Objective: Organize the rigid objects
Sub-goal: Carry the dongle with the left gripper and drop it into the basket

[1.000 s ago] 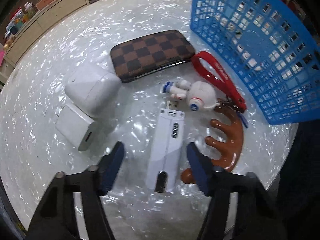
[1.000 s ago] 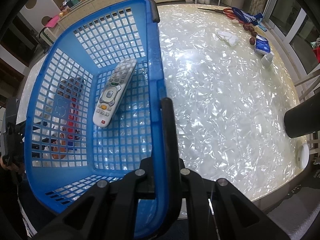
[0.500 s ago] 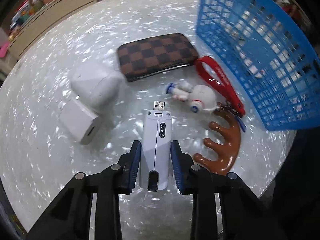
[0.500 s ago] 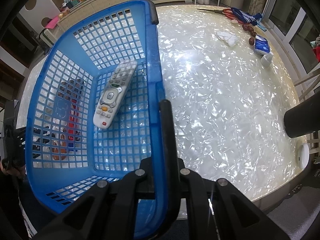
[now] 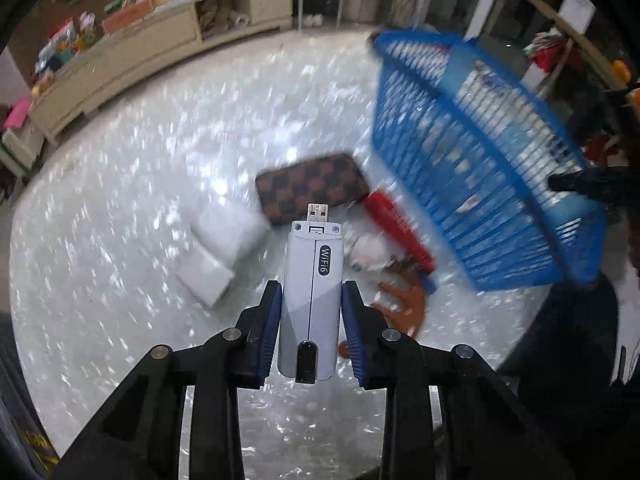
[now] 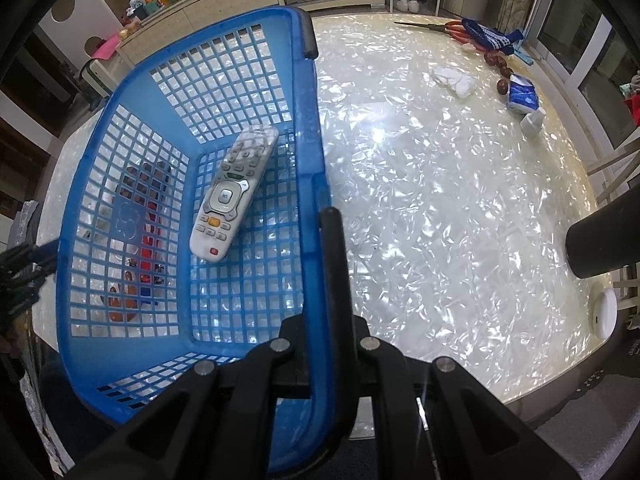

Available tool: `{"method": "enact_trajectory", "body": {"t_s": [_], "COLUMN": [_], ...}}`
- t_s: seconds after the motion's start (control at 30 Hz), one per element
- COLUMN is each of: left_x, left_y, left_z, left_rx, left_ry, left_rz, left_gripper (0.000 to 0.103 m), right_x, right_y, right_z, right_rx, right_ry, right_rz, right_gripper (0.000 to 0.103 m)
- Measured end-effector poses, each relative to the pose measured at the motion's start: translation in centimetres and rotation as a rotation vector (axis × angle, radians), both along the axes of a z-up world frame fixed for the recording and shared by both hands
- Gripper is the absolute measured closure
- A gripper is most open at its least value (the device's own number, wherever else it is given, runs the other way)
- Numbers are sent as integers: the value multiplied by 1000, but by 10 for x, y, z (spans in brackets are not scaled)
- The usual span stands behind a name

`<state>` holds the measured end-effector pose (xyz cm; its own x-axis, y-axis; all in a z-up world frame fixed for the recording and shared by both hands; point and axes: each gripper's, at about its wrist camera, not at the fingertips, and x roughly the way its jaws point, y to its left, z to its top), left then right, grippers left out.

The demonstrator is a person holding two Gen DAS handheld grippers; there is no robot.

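The left gripper (image 5: pixel 308 320) had closed its fingers (image 5: pixel 271 320) from wide apart onto the white WiFi dongle (image 5: pixel 312 292) and lifted it off the tabletop (image 5: pixel 120 208), so the pick looked done and the carry to the blue basket (image 5: pixel 500 184) remained. The right gripper (image 6: pixel 320 364) was clamped on the basket's rim, unmoved; a remote (image 6: pixel 234 196) already lay inside. The checkered case (image 5: pixel 312 188) stayed behind on the tabletop.

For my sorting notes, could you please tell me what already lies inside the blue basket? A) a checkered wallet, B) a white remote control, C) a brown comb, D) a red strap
B: the white remote control lies on the floor of the blue basket; nothing else is inside.
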<state>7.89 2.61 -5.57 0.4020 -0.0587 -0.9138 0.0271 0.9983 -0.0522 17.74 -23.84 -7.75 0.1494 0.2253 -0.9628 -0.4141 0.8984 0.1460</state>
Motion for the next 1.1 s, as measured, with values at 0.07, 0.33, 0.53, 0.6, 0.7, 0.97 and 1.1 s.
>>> {"method": "enact_trajectory", "body": {"t_s": [0.07, 0.33, 0.53, 0.6, 0.7, 0.97, 1.1], "left_x": [0, 15, 40, 48, 59, 89, 99], "left_y": [-8, -60, -106, -121, -141, -163, -172], "left_z": [22, 75, 79, 75, 64, 38, 22], "left_rx": [3, 6, 12, 14, 34, 54, 74], "left_ry": [-45, -167, -182, -181, -184, -176, -154], "left_rz": [-36, -199, -349, -405, -480, -559, -596], "left_gripper": [69, 69, 69, 69, 69, 69, 69], "right_x": [-1, -1, 0, 0, 0, 0, 1], "right_y": [0, 0, 0, 0, -1, -2, -3], "right_z": [0, 1, 0, 0, 0, -2, -4], "right_rx": [4, 12, 17, 20, 26, 42, 48], "right_ry": [-1, 0, 1, 4, 8, 15, 19], "right_rz": [1, 2, 1, 2, -1, -5, -4], "right_gripper": [98, 98, 98, 98, 98, 98, 98]}}
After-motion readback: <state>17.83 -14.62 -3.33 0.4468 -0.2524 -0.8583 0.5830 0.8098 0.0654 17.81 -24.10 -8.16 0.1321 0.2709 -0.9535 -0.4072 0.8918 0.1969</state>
